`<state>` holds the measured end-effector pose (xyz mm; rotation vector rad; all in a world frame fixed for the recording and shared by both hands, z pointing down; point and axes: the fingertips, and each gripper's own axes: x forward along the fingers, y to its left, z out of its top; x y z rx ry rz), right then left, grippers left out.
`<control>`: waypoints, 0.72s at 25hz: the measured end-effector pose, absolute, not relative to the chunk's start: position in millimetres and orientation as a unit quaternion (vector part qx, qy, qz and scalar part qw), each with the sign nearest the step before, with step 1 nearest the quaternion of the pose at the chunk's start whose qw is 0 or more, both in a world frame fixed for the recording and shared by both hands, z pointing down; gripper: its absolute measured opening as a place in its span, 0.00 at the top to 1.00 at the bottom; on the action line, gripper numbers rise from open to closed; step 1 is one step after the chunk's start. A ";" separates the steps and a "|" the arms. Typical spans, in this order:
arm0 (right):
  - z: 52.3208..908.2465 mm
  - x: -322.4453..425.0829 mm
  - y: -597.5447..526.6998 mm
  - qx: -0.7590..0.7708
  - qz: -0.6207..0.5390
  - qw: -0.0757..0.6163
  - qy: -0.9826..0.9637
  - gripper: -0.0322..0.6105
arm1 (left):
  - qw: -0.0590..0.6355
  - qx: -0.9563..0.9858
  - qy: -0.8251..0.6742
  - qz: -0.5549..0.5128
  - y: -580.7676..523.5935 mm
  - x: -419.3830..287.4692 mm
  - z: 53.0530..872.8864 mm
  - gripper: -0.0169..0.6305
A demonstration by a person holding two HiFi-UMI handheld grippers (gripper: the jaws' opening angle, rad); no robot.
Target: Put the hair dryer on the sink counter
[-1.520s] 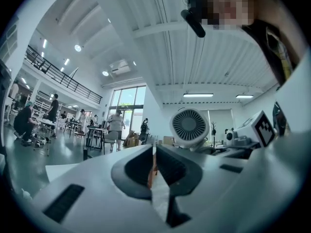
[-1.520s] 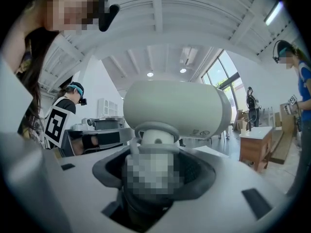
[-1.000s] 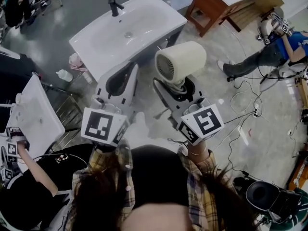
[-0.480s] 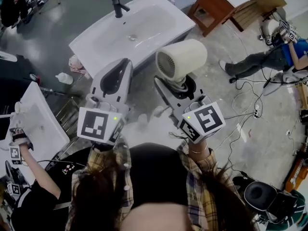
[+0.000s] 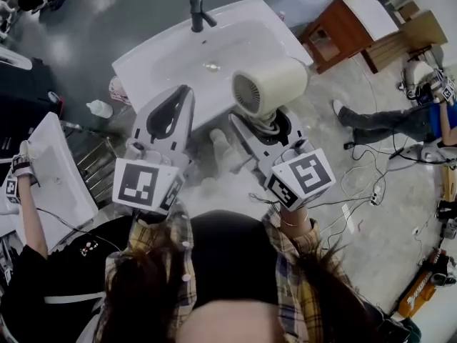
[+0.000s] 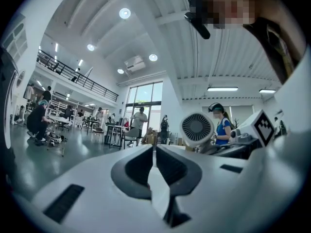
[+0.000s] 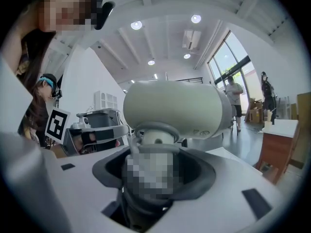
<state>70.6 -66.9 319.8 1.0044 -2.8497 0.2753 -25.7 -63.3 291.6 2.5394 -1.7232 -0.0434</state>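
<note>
Two grippers are in view. The right gripper [image 5: 269, 128] is clamped on the handle of the hair dryer [image 5: 275, 84], which has a cream barrel body and a round slotted rear grille. It is held aloft, apparently over the front edge of the white sink counter [image 5: 153, 59]. The left gripper [image 5: 187, 91] has its jaws together, with nothing between them.

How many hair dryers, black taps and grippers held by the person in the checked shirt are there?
Hair dryer: 1
Black tap: 1
Grippers: 2, the left gripper and the right gripper
Total: 4
</note>
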 end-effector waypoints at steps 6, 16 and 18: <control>321.5 43.3 -129.3 0.269 0.093 0.071 -0.956 0.56 | 0.041 0.795 -0.605 -0.014 -120.3 -44.2 287.7 0.93; 302.8 -3.9 -231.9 0.166 0.090 0.075 -0.979 0.56 | 0.032 0.726 -0.686 -0.013 -200.2 -88.5 265.5 0.93; 303.2 -9.3 -245.3 0.149 0.088 0.077 -0.982 0.56 | 0.029 0.715 -0.698 -0.011 -211.0 -92.7 265.1 0.93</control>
